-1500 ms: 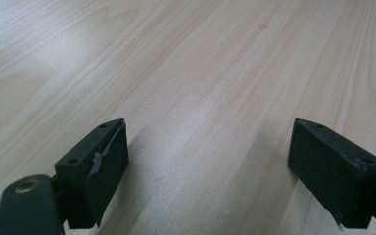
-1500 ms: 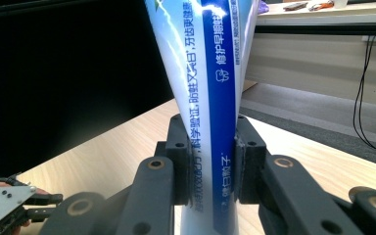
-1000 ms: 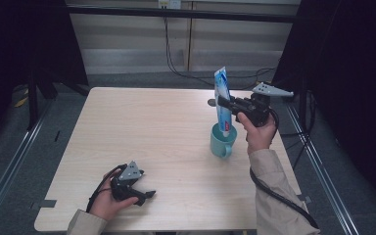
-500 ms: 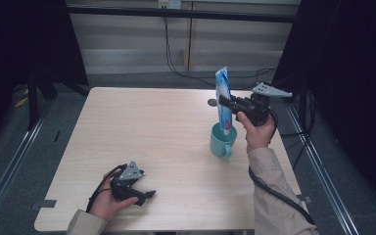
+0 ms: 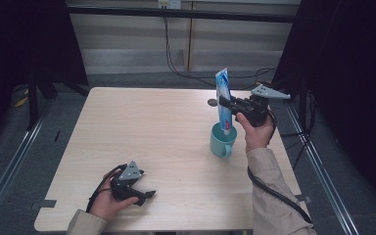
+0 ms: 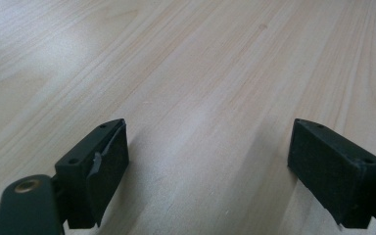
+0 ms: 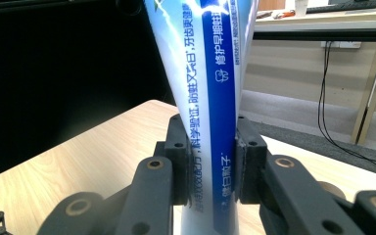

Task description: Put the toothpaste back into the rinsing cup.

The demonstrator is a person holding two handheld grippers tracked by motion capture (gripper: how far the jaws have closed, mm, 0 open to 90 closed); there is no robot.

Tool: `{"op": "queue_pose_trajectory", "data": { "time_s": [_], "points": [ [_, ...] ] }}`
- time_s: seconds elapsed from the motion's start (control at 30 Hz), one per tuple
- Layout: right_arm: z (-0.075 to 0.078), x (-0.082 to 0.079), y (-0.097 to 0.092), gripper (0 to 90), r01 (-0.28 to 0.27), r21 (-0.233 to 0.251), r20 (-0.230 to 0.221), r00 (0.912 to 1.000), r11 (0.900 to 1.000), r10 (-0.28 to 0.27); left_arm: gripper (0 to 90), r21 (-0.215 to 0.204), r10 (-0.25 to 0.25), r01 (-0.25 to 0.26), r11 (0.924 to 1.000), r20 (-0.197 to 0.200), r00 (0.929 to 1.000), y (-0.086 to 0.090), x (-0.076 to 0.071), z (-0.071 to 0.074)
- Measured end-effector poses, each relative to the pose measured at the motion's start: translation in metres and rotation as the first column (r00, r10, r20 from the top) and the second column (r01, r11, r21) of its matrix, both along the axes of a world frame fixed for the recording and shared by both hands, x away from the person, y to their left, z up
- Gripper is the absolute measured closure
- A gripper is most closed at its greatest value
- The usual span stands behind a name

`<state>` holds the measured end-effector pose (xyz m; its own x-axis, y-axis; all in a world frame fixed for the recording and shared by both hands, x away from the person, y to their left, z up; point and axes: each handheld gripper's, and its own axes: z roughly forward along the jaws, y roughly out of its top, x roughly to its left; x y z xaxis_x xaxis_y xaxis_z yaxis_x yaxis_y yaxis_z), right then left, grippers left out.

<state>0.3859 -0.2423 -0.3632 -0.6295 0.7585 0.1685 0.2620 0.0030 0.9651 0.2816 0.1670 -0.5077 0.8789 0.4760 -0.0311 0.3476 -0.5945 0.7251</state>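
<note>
A blue-and-white toothpaste tube (image 5: 223, 103) stands upright with its lower end inside a teal mug (image 5: 223, 141) on the right half of the wooden table (image 5: 152, 127). My right gripper (image 5: 225, 104) is shut on the tube's middle, coming in level from the right; in the right gripper view both pads squeeze the tube (image 7: 210, 98). My left gripper (image 5: 146, 196) rests on the table near the front left, held by a hand. Its jaws stand wide open over bare wood (image 6: 205, 122) with nothing between them.
A small dark round spot (image 5: 212, 103) lies on the table behind the mug. Cables run across the floor beyond the table's far edge. Black frame posts stand at both sides.
The right gripper and tube have barely shifted above the mug. The left hand has stayed where it was.
</note>
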Motion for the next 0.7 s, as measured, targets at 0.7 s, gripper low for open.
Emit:
{"op": "queue_pose_trajectory", "data": {
  "time_s": [0.7],
  "points": [
    [-0.021,-0.001,0.001,72.8,-0.002,-0.007,-0.021,0.9998,1.0000,0.002,15.1,-0.002,0.000,0.000,1.0000,0.001,1.0000,0.000,0.000,0.000]
  ]
}}
